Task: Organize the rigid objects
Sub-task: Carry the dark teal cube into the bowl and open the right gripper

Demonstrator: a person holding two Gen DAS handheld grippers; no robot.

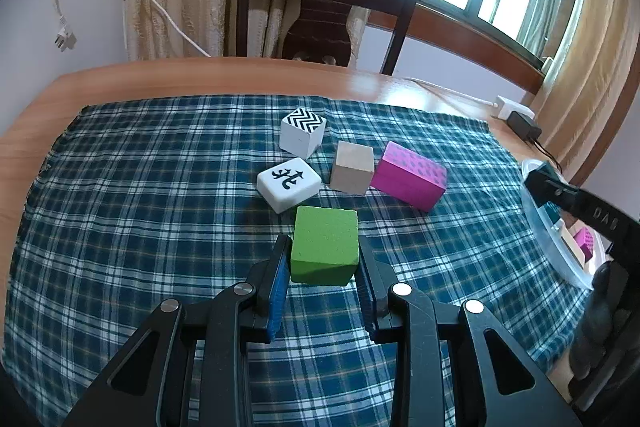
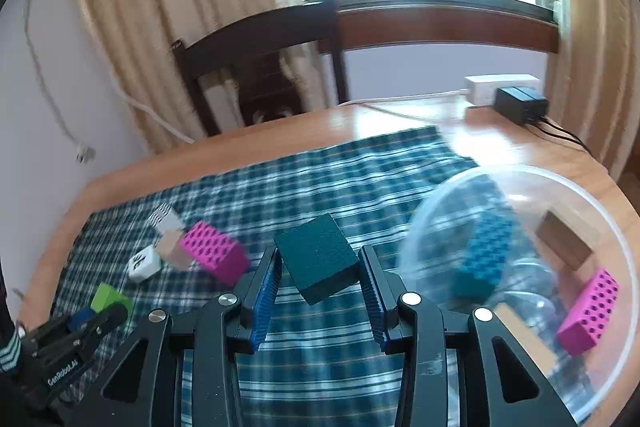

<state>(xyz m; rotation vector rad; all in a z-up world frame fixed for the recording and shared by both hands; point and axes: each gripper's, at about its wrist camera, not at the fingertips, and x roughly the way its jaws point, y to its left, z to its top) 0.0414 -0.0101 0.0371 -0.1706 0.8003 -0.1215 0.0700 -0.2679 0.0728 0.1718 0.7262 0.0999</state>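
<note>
My left gripper (image 1: 323,259) is shut on a green cube (image 1: 325,245), low over the plaid cloth (image 1: 140,207). Beyond it lie a white mahjong tile (image 1: 289,183), a zigzag-topped white cube (image 1: 302,133), a plain wooden cube (image 1: 352,167) and a pink dotted block (image 1: 409,174). My right gripper (image 2: 320,269) is shut on a dark teal cube (image 2: 318,263) and holds it above the cloth (image 2: 320,187), just left of the clear bowl (image 2: 532,187). The bowl holds a teal dotted block (image 2: 482,259), a pink dotted block (image 2: 588,311) and a wooden block (image 2: 564,239).
A dark wooden chair (image 1: 320,15) stands behind the table's far edge (image 1: 200,75). A white power strip (image 2: 500,87) and black adapters (image 2: 520,103) with cables sit at the far right corner. The bowl's rim (image 1: 548,227) shows at the right of the left wrist view.
</note>
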